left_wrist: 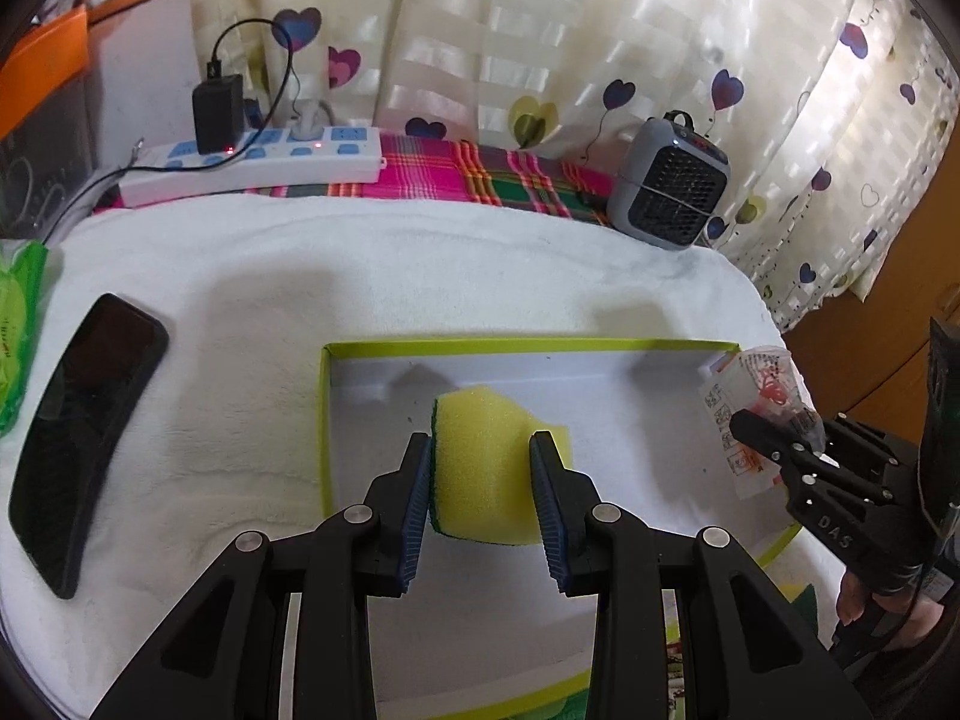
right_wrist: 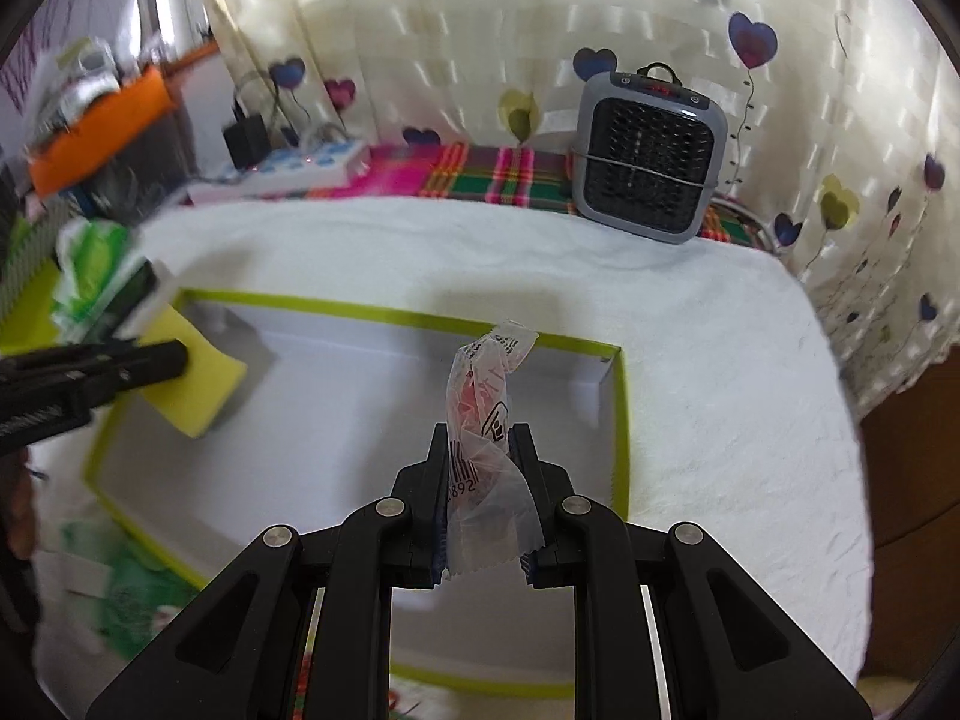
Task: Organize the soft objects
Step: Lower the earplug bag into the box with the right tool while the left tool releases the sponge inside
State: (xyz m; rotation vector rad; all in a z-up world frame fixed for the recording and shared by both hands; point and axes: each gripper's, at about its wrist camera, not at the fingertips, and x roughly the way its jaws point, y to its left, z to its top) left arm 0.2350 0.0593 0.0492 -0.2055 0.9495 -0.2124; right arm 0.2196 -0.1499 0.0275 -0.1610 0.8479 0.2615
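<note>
My left gripper (left_wrist: 480, 441) is shut on a yellow sponge (left_wrist: 489, 468) with a green scouring side, held above the open white box with a lime-green rim (left_wrist: 522, 345). In the right wrist view the same sponge (right_wrist: 195, 384) hangs over the box's left part (right_wrist: 384, 315), pinched by the left gripper's fingers (right_wrist: 150, 360). My right gripper (right_wrist: 479, 438) is shut on a clear plastic packet with red print and a barcode (right_wrist: 483, 396), above the box's right half. In the left wrist view that packet (left_wrist: 750, 402) shows at the box's right corner in the right gripper (left_wrist: 747, 429).
The box lies on a white fluffy cloth (left_wrist: 270, 276). A black phone (left_wrist: 84, 426) lies left of it, beside a green pack (left_wrist: 18, 324). Behind stand a white power strip with a charger (left_wrist: 258, 162), a grey fan heater (left_wrist: 672, 180) and a heart-print curtain (left_wrist: 600, 30).
</note>
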